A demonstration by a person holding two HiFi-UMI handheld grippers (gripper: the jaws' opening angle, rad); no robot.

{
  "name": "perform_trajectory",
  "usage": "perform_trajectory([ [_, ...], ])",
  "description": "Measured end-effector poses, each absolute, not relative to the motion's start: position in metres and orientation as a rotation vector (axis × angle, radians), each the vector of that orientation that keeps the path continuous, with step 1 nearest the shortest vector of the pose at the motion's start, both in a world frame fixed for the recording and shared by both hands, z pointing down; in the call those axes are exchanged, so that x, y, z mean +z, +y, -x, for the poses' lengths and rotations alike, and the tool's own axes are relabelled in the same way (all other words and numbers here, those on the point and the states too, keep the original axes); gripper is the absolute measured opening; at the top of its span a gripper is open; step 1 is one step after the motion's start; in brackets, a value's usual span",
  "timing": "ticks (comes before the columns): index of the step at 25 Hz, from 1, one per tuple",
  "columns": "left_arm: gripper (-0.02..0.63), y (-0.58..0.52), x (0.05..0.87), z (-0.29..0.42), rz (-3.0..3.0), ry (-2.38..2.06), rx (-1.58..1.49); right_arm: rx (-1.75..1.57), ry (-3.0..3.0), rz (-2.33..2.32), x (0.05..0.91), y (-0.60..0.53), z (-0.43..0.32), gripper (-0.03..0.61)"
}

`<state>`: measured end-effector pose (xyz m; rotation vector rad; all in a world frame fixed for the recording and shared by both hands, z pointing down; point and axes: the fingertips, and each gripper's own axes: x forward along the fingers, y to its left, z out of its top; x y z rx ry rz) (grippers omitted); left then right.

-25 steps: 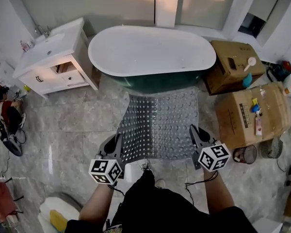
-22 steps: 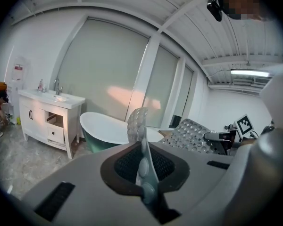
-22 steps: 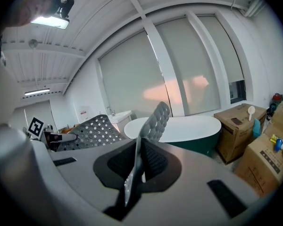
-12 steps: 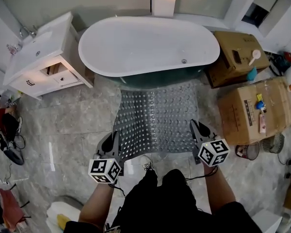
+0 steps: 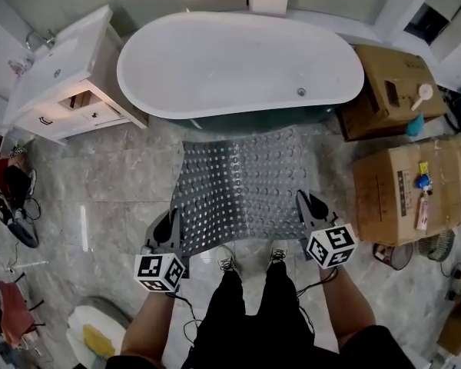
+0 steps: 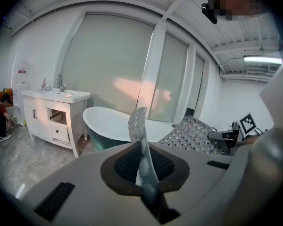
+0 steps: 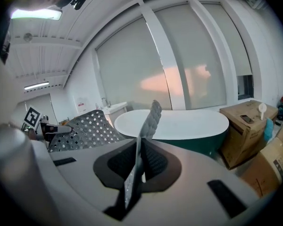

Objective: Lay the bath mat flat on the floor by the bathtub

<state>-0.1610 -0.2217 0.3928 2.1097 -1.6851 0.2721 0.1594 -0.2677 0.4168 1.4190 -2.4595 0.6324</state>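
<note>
The bath mat (image 5: 246, 187) is clamped by left tool (image 5: 169, 223) and right tool (image 5: 310, 206); pinched edges are shown only in gripper views.

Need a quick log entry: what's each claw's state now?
The left claw is shut on the bath mat.
The right claw is shut on the bath mat.

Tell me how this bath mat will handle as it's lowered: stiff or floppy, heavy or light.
Probably floppy: the bath mat hangs curved between the left tool and right tool, each shut on a near corner. Likely light, since two pinches carry it. Its studded, holed surface may grip the floor.
</note>
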Motion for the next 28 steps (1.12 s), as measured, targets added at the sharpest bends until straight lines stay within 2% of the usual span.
perform_trajectory([
  [14, 0.029, -0.280, 0.528, 0.122, -2.005, -1.771, 0.262, 0.602, -2.439, -1.350, 0.551, -0.315, -0.214, 0.029],
  [28, 0.029, -0.342, 0.748, 0.140, -2.076, -1.732, 0.322, 0.588, -2.417, -1.382, 0.769, -0.364, -0.217, 0.029],
])
